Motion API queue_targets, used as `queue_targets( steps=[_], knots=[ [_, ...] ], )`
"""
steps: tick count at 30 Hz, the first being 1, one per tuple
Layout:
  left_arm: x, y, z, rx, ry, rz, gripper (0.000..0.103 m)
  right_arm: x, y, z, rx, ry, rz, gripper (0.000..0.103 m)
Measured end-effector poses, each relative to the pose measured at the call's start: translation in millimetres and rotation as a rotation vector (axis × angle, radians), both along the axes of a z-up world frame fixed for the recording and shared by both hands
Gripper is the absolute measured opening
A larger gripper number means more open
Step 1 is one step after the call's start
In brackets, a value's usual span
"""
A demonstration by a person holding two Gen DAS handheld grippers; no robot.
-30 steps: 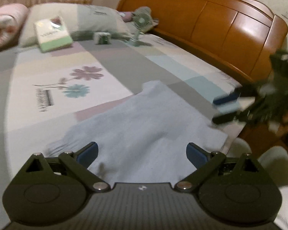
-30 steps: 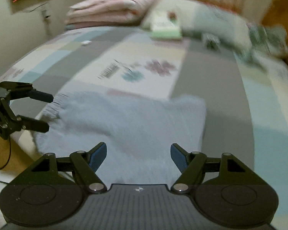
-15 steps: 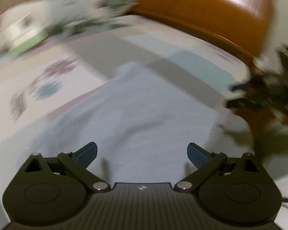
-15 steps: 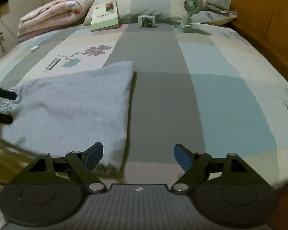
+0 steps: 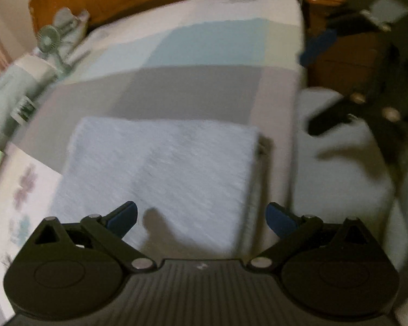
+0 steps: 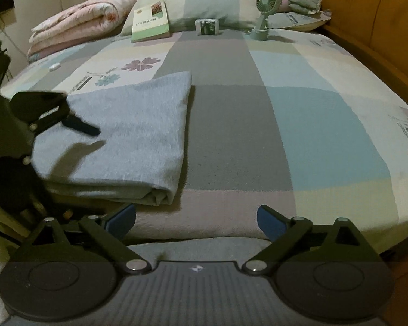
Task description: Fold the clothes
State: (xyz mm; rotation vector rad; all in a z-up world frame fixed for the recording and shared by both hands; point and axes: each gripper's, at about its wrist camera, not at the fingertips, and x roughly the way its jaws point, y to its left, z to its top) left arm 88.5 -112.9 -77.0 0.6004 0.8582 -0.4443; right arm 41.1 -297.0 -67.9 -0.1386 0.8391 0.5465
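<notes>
On patchwork bedsheet [image 6: 231, 125] w/ grey, blue, cream blocks & flower print, near the front edge toward its left side in right-wrist view: pale blue-grey fuzzy garment [image 6: 127, 125], folded into a flat rectangle, thick rolled fold at the near right corner. Left gripper [image 5: 201, 216]: black linkage, blue-padded fingers [image 5: 122, 217], spread wide apart, nothing between them, hovering over the garment's near edge; its shadow cast on the cloth. Same left gripper seen from the side in right-wrist view [image 6: 76, 127], one dark finger poking over the garment's left part, whether touching the cloth or just above can't tell. Right gripper [image 6: 197, 221]: also spread wide, empty, sitting at the bed's front edge, just right of the garment's rolled corner, apart from the cloth. In left-wrist view, blurred, right gripper [image 5: 317, 82] off beyond the mattress's side edge. At the head end: pale pillow [image 6: 204, 2], green-covered book [image 6: 151, 19] leaning on it, small grey-green box [image 6: 207, 26], small green desk fan [image 6: 266, 11] on a stand, grey cloth lump [image 6: 304, 2] behind the fan, pink folded quilt [image 6: 79, 27] at left. Orange-brown wooden headboard [image 6: 361, 21] along the right side. Left-wrist frame motion-smeared, fine detail unreadable.
</notes>
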Motion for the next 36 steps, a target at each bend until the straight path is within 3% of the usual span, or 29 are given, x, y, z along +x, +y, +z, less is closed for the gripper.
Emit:
queue_targets(
  steps=[6,11,17,19,24,30,33,36],
  knots=[
    [11,8,19,-0.045,-0.045,0.024,0.101,-6,3,-1,-0.014,-0.02,0.011,0.099],
    [16,16,31,-0.103,-0.074,0.034,0.101,-5,30,-6,-0.108,-0.063,0.076,0.099],
    [23,31,39,-0.172,-0.07,0.085,0.101,2,80,-13,-0.244,-0.176,0.193,0.099],
    [17,36,44,-0.201,-0.067,0.061,0.101,2,90,-17,-0.283,-0.187,0.225,0.099],
    [4,37,37,-0.171,-0.025,-0.012,0.101,-7,78,-20,-0.3,-0.162,0.224,0.099],
    [0,1,5,-0.026,-0.005,-0.098,0.101,-11,48,-12,-0.258,-0.131,0.128,0.099],
    [4,-11,-5,0.067,-0.064,-0.081,0.101,-12,42,-5,-0.215,-0.135,0.099,0.099],
    [8,-4,8,0.031,-0.099,-0.052,0.101,-14,41,-2,-0.198,-0.15,0.095,0.099]
  ],
)
